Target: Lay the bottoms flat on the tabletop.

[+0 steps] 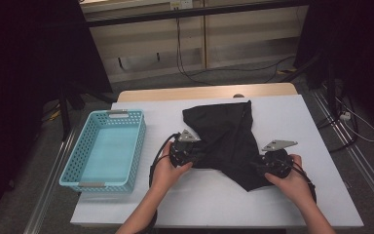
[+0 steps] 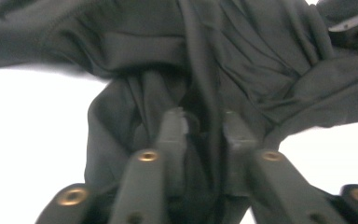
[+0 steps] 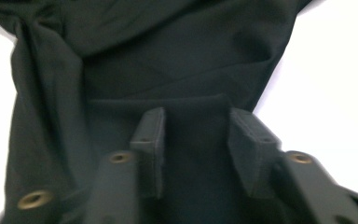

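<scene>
Two grippers meet one black cloth (image 1: 229, 141) lying crumpled mid-table, right of the basket (image 1: 104, 148). At its left edge the left gripper (image 2: 205, 128) pinches a bunched fold between narrow jaws. At the lower right corner the right gripper (image 3: 196, 135) stands parted — cloth lies between the pads, unpressed.

Quick count of what was on the table: one black garment (image 1: 229, 141), crumpled in the middle. One turquoise plastic basket (image 1: 73, 168) off to the left. Two handheld grippers, the left gripper (image 1: 202, 153) and the right gripper (image 1: 258, 168), each topped with one grey three-cornered plate, so two plates total. Two hands holding them. One white table (image 1: 302, 117) under it all.
</scene>
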`<state>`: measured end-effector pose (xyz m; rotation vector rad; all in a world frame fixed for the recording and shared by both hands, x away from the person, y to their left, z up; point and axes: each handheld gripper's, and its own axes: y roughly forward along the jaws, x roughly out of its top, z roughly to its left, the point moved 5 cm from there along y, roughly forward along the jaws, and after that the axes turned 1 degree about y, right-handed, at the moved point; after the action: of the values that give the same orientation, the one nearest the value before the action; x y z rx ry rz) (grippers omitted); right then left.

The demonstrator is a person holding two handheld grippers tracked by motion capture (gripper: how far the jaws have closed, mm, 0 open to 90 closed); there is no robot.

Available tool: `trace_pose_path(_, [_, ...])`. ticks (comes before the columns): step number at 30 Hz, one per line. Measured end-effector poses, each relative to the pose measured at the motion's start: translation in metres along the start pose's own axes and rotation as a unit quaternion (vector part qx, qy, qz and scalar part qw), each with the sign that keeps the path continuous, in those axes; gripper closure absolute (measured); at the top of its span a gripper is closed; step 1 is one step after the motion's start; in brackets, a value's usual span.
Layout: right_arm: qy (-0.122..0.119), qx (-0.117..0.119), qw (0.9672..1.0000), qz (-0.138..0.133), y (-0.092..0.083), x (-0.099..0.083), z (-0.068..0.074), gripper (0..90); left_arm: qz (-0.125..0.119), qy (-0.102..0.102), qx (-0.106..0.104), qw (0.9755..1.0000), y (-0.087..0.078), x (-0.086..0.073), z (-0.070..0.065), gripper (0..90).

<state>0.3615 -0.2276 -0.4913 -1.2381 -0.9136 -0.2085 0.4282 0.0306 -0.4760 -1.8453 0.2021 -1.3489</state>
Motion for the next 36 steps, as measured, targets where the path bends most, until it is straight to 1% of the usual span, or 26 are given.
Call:
trace_pose_path(1, [0.005, 0.004, 1.0000, -0.002, -0.002, 0.000, 0.000, 72.0, 0.001, -0.003, 0.001, 1.0000, -0.001, 0.000, 0.001, 78.8])
trace_pose_path(2, [0.004, 0.007, 1.0000, -0.002, -0.003, 0.000, 0.000, 81.1, 0.004, -0.009, -0.002, 0.9999, -0.002, -0.001, 0.002, 82.1])
trace_pose_path(3, [0.008, 0.008, 0.9999, -0.003, -0.005, -0.001, -0.001, 85.9, 0.006, -0.015, -0.005, 0.9999, -0.003, -0.001, 0.003, 84.6])
trace_pose_path(4, [0.016, 0.012, 0.9998, -0.004, -0.007, -0.002, -0.003, 89.1, 0.004, -0.018, -0.004, 0.9998, -0.005, -0.001, 0.004, 85.2])
trace_pose_path(6, [0.026, 0.017, 0.9994, -0.011, -0.011, -0.003, -0.006, 89.6, 0.000, -0.030, -0.002, 0.9995, -0.010, 0.000, 0.008, 85.8])
trace_pose_path(7, [0.034, 0.014, 0.9992, -0.018, -0.016, -0.004, -0.009, 89.7, -0.005, -0.033, 0.000, 0.9994, -0.013, 0.001, 0.009, 86.1])
trace_pose_path(9, [0.042, 0.008, 0.9986, -0.031, -0.025, -0.006, -0.015, 90.0, -0.008, -0.038, 0.007, 0.9992, -0.018, 0.002, 0.013, 86.2])
trace_pose_path(10, [0.047, 0.002, 0.9983, -0.036, -0.030, -0.007, -0.019, 90.0, -0.013, -0.048, 0.007, 0.9987, -0.021, 0.002, 0.016, 86.1])
trace_pose_path(11, [0.055, -0.006, 0.9976, -0.041, -0.037, -0.010, -0.024, 90.0, -0.014, -0.051, 0.008, 0.9985, -0.022, 0.001, 0.018, 86.1])
trace_pose_path(12, [0.059, -0.011, 0.9973, -0.043, -0.042, -0.012, -0.027, 90.0, -0.015, -0.061, 0.008, 0.9980, -0.024, 0.000, 0.021, 86.1])
trace_pose_path(15, [0.073, -0.036, 0.9958, -0.043, -0.058, -0.024, -0.040, 90.0, -0.016, -0.071, 0.011, 0.9973, -0.028, -0.001, 0.025, 86.1])
trace_pose_path(17, [0.081, -0.041, 0.9951, -0.039, -0.064, -0.030, -0.044, 90.0, -0.017, -0.080, 0.012, 0.9966, -0.031, -0.002, 0.028, 86.1])
trace_pose_path(18, [0.083, -0.040, 0.9952, -0.032, -0.065, -0.032, -0.045, 90.0, -0.016, -0.085, 0.011, 0.9962, -0.032, -0.002, 0.028, 85.8])
trace_pose_path(19, [0.080, -0.040, 0.9956, -0.026, -0.065, -0.034, -0.044, 90.0, -0.016, -0.084, 0.008, 0.9963, -0.033, -0.002, 0.029, 85.5])
trace_pose_path(20, [0.075, -0.036, 0.9962, -0.026, -0.063, -0.034, -0.043, 88.4, -0.015, -0.084, 0.008, 0.9963, -0.033, -0.002, 0.029, 84.9])
trace_pose_path(21, [0.071, -0.032, 0.9966, -0.028, -0.061, -0.033, -0.041, 83.6, -0.012, -0.084, 0.013, 0.9963, -0.033, -0.002, 0.029, 84.6])
trace_pose_path(22, [0.063, -0.033, 0.9970, -0.029, -0.058, -0.030, -0.038, 76.5, -0.011, -0.084, 0.014, 0.9963, -0.033, -0.002, 0.030, 84.5])
trace_pose_path(23, [0.052, -0.038, 0.9974, -0.032, -0.055, -0.026, -0.035, 72.4, -0.011, -0.087, 0.016, 0.9960, -0.034, -0.002, 0.031, 84.6])
trace_pose_path(24, [0.043, -0.036, 0.9978, -0.034, -0.052, -0.021, -0.031, 70.9, -0.013, -0.089, 0.017, 0.9958, -0.036, -0.002, 0.032, 84.6])
trace_pose_path(26, [0.043, -0.032, 0.9976, -0.044, -0.046, -0.014, -0.027, 62.0, -0.015, -0.091, 0.023, 0.9954, -0.040, -0.001, 0.034, 84.7])
trace_pose_path(28, [0.040, -0.026, 0.9977, -0.048, -0.037, -0.007, -0.024, 60.1, -0.012, -0.091, 0.030, 0.9953, -0.042, -0.003, 0.036, 84.7])
trace_pose_path(29, [0.041, -0.028, 0.9976, -0.048, -0.032, -0.004, -0.024, 57.0, -0.010, -0.090, 0.033, 0.9954, -0.042, -0.004, 0.036, 84.8])
trace_pose_path(32, [0.048, -0.032, 0.9974, -0.044, -0.020, 0.000, -0.025, 54.4, -0.005, -0.099, 0.037, 0.9944, -0.043, -0.008, 0.039, 86.2])
trace_pose_path(33, [0.050, -0.032, 0.9974, -0.042, -0.016, 0.000, -0.025, 53.0, -0.004, -0.099, 0.045, 0.9940, -0.045, -0.009, 0.040, 86.5])
trace_pose_path(34, [0.051, -0.032, 0.9974, -0.040, -0.014, 0.000, -0.025, 52.8, -0.002, -0.100, 0.048, 0.9938, -0.046, -0.010, 0.042, 86.6])
trace_pose_path(36, [0.045, -0.028, 0.9979, -0.037, -0.012, 0.000, -0.025, 52.8, -0.003, -0.107, 0.054, 0.9927, -0.049, -0.011, 0.044, 86.7])
